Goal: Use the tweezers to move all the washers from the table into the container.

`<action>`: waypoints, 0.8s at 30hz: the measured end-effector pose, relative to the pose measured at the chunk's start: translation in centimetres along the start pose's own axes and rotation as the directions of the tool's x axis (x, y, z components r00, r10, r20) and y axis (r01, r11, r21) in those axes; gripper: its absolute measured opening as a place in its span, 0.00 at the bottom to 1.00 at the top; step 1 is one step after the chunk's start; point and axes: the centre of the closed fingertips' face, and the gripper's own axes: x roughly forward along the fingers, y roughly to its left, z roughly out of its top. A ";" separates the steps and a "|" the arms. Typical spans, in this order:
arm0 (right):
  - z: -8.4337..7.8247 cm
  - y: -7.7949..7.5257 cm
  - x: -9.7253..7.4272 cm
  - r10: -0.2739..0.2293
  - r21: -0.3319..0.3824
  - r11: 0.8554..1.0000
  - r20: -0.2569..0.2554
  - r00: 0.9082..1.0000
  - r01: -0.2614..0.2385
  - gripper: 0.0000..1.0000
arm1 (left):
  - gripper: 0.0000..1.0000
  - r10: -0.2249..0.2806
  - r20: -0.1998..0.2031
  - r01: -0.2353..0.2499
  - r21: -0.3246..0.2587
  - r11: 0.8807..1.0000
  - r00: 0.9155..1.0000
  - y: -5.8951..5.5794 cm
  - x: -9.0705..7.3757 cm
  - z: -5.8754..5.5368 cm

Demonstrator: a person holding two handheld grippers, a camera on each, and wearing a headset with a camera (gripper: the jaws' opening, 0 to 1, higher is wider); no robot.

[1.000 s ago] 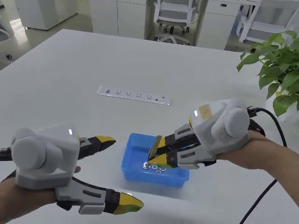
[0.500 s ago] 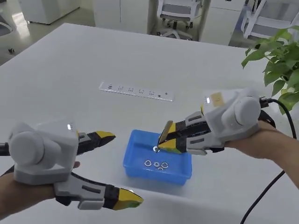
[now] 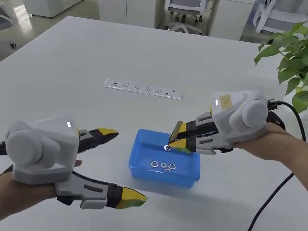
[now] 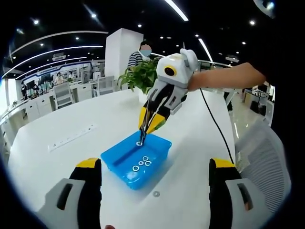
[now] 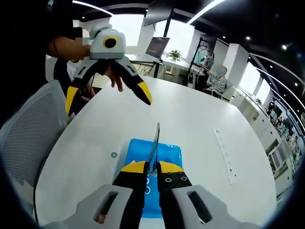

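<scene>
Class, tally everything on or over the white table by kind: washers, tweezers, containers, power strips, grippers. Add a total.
Washers: 6 (4 in the container, 1 at the tweezers tip, 1 loose on the table)
Tweezers: 1
Container: 1
Power strip: 1
Grippers: 2 (left gripper, right gripper)
Total: 11

Shiny metal washers are lying in the glossy blue plastic container; smooth metal tweezers are gleaming above it.
</scene>
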 end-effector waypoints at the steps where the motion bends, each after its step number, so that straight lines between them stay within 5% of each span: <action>1: -0.2 0.0 0.1 0.001 0.000 1.000 -0.001 1.000 -0.001 0.09 | 0.99 0.001 -0.001 -0.001 0.000 1.000 1.000 -0.1 0.0 0.0; 24: -4.3 -0.2 2.2 0.010 0.042 0.999 -0.038 0.999 -0.009 0.09 | 0.97 -0.002 -0.011 0.002 0.014 1.000 1.000 1.0 0.5 -0.2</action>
